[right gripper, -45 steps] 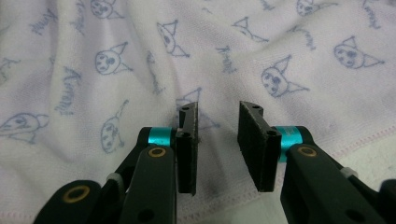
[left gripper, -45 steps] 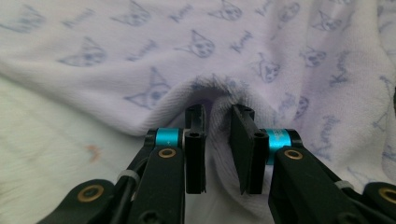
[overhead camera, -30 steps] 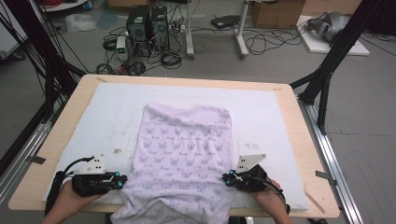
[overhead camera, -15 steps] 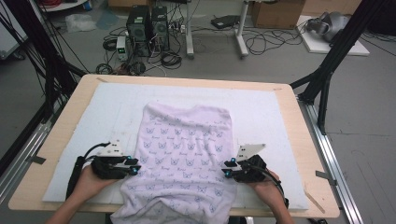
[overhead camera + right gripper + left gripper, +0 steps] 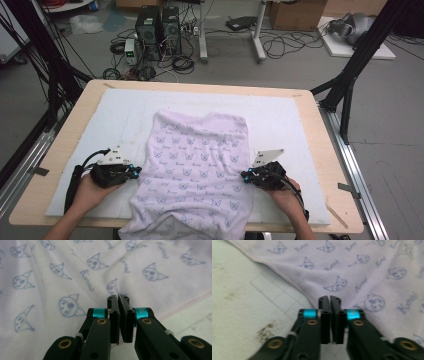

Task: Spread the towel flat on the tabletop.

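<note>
Down at the near edge, two hands come in from the bottom, one gripper in each. Left gripper (image 5: 134, 171) sits at the left hem of the towel (image 5: 197, 170), and its jaws have just been closing: in the left gripper view they stand pressed together, tips right at the stitched hem (image 5: 294, 285), though whether any cloth is pinched between them I cannot tell. Left hand (image 5: 90, 187) rests low on the mat (image 5: 100, 120), cable looping out behind it. Across on the other side, right gripper (image 5: 246, 176) meets the towel's right edge, and its jaws too have just been closing; the right gripper view shows them drawn tight, with a small ridge of printed cloth (image 5: 117, 293) rising right at their tips, but whether that cloth is caught between them I cannot tell either. Right hand (image 5: 285, 195) lies just behind it. Between the two grippers, the towel spreads pale lilac with little blue cat-face prints, its near end draping off the front of the table (image 5: 65, 150), its far end lying flat toward the middle of the mat. Farther out, the white mat runs bare to the table's far rim. Beyond that, on the floor, stand computer towers (image 5: 157, 25) and a tangle of cables (image 5: 280, 47).
</note>
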{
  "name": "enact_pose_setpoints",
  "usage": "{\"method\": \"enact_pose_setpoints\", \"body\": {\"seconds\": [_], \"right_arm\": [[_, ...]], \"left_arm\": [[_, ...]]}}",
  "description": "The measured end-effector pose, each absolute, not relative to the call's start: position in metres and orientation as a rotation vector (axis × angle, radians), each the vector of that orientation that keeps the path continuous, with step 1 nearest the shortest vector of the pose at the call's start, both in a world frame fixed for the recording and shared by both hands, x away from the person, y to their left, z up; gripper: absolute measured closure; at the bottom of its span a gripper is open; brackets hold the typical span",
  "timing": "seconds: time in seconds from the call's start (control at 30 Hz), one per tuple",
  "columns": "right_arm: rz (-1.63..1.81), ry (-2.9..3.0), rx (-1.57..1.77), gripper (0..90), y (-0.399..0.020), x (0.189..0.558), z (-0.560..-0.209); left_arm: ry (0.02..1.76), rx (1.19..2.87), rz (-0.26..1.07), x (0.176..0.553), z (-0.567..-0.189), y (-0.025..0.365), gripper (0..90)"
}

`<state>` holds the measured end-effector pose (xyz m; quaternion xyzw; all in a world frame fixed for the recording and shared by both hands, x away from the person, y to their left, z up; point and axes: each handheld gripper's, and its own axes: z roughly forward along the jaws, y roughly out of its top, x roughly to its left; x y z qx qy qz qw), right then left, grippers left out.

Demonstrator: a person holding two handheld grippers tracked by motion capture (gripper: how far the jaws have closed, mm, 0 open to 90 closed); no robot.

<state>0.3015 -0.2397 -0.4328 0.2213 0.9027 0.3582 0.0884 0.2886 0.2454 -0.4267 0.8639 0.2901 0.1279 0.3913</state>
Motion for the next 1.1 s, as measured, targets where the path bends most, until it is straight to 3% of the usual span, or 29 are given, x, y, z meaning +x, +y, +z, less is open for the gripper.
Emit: {"method": "enact_pose_setpoints", "body": {"seconds": [0.07,0.3,0.47,0.57,0.63,0.7,0.73,0.93,1.0,1.07,1.1], "right_arm": [[1.093,2.669,0.673,87.1,-0.242,0.301,-0.43],[1.194,2.655,0.583,76.4,-0.244,0.275,-0.421],[1.168,2.723,0.542,67.1,-0.242,0.254,-0.429],[1.11,2.761,0.545,65.1,-0.238,0.25,-0.439],[1.144,2.755,0.564,68.2,-0.238,0.251,-0.441],[1.145,2.764,0.551,82.4,-0.239,0.253,-0.441],[1.141,2.781,0.536,85.2,-0.238,0.253,-0.44],[1.143,2.799,0.455,86.7,-0.239,0.238,-0.433],[1.188,2.76,0.442,81.9,-0.242,0.231,-0.425],[1.248,2.716,0.461,75.2,-0.243,0.23,-0.416],[1.272,2.713,0.459,71.6,-0.242,0.231,-0.414]], "left_arm": [[0.725,2.177,0.3,0.286,-0.423,0.248,78.0],[0.6,2.196,0.22,0.266,-0.427,0.236,76.8],[0.564,2.248,0.177,0.259,-0.442,0.223,67.9],[0.559,2.243,0.197,0.257,-0.442,0.223,72.3],[0.543,2.25,0.183,0.257,-0.441,0.224,85.3],[0.535,2.261,0.184,0.256,-0.44,0.226,87.1],[0.536,2.261,0.184,0.255,-0.439,0.227,87.4],[0.526,2.227,0.195,0.232,-0.426,0.246,87.4],[0.526,2.202,0.219,0.226,-0.419,0.249,82.9],[0.522,2.183,0.22,0.225,-0.415,0.248,69.0],[0.521,2.178,0.216,0.226,-0.414,0.245,67.1]]}}
